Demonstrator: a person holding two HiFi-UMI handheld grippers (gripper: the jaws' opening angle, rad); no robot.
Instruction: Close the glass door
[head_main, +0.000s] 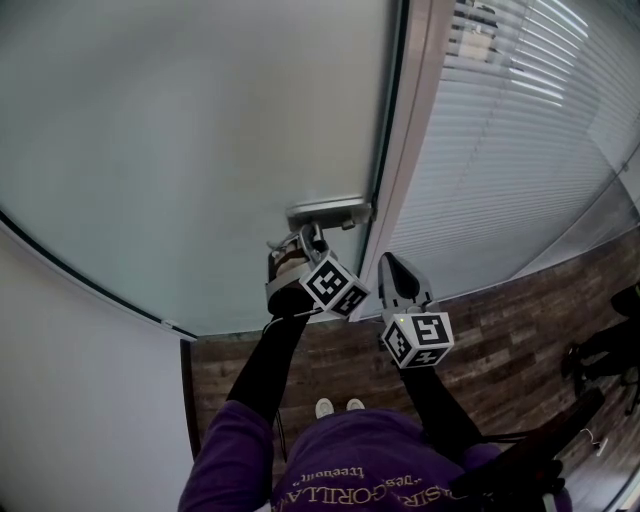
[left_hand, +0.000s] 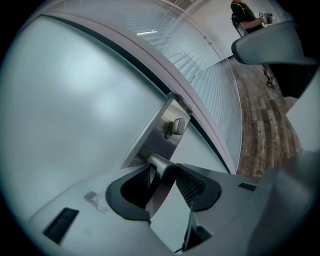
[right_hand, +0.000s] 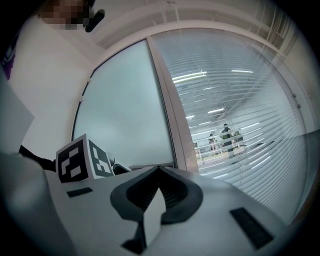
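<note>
Grippers at glass door (head_main: 200, 130) — left gripper (left_hand: 162, 174) on handle (left_hand: 158, 164)

Left gripper is clamped on the handle: the metal lever sits btwn its two ribbed pads, both pressing on it. The handle stands out from a steel plate (left_hand: 161, 137) w/ a small thumb-turn (left_hand: 176, 126) on it, a bit farther along. In the head view the left gripper (head_main: 306, 238) reaches to that plate (head_main: 328, 213) at the door's right edge.

Right gripper (right_hand: 159, 172) has its jaws pressed together w/ nothing btwn them. In the head view it (head_main: 388, 262) hangs just right of the left gripper, tip toward the frame post (head_main: 412, 130); can't tell if it touches.

The glass door is frosted and fills the left and far part of the scene — its handle edge lies just beside the pale frame post. Right of the post runs a glazed wall w/ slatted blinds (head_main: 530, 120). On the near side: wood-pattern floor (head_main: 500, 330), white shoes (head_main: 336, 406) and a purple top (head_main: 330, 470).
</note>
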